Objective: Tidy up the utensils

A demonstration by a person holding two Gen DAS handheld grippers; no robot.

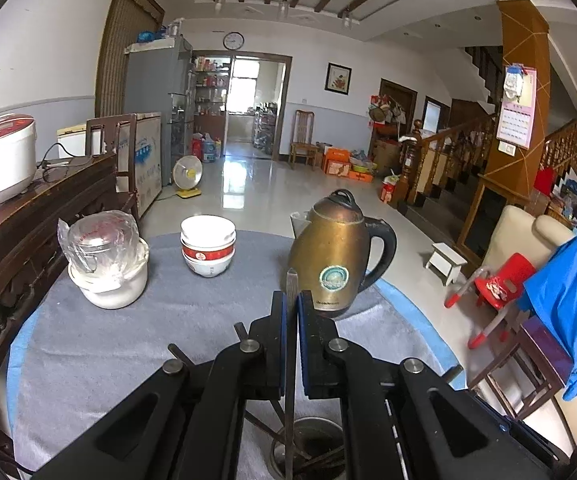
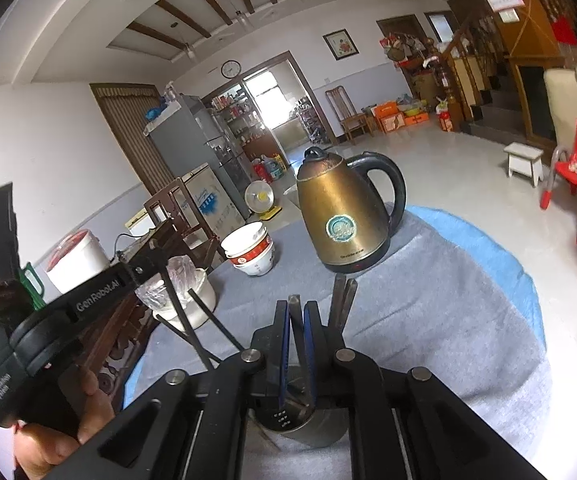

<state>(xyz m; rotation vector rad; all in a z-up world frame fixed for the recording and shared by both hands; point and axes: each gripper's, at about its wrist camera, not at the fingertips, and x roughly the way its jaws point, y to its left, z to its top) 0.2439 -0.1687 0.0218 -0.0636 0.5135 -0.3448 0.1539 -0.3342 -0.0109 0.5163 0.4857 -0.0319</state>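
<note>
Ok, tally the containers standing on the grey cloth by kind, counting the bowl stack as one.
Kettle: 1
Bowl stack: 1
White pot: 1
Metal utensil cup: 1
Total: 4

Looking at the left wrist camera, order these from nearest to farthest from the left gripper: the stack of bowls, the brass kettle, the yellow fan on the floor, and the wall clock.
1. Brass kettle, just beyond the left gripper, slightly right.
2. Stack of bowls, farther back on the table, to the left.
3. Yellow fan, on the floor past the table, left.
4. Wall clock, high on the far wall.
</note>
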